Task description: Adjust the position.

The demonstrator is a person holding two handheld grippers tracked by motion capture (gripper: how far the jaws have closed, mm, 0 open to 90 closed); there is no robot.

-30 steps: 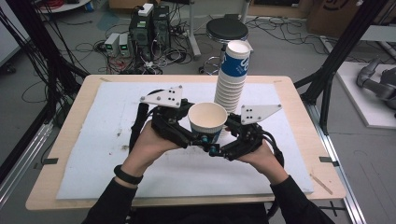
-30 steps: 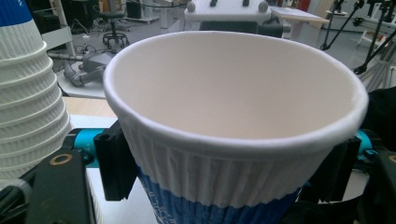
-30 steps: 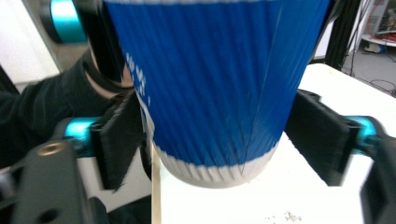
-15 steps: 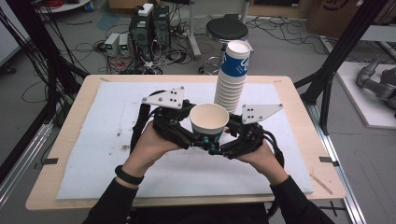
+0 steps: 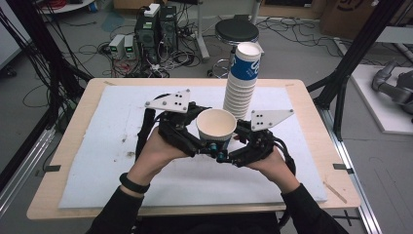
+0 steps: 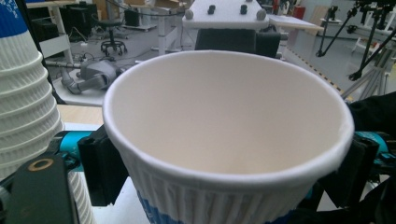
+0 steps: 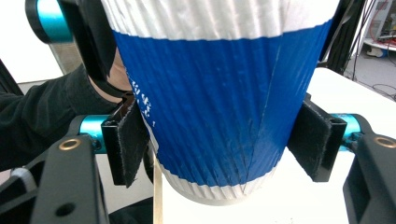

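Both grippers meet on a single paper cup (image 5: 216,127), held upright above the bench (image 5: 97,161) just in front of the tall cup stack (image 5: 242,83): the left gripper (image 5: 195,141) pinches it near the rim, the right gripper (image 5: 233,153) with its fingers (image 7: 125,140) pressed against the blue band lower down. This looks like a hand-over or a separated cup being carried off, so one gripper should next ease its fingers apart while the other keeps the cup level.

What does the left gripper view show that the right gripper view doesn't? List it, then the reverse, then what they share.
Left gripper view: the cup's open mouth and bare white inside, with the stack of cups beside it. Right gripper view: the cup's blue band, white ribbed top and its base above the table, with a dark sleeve behind. Both: the same cup between black jaws.
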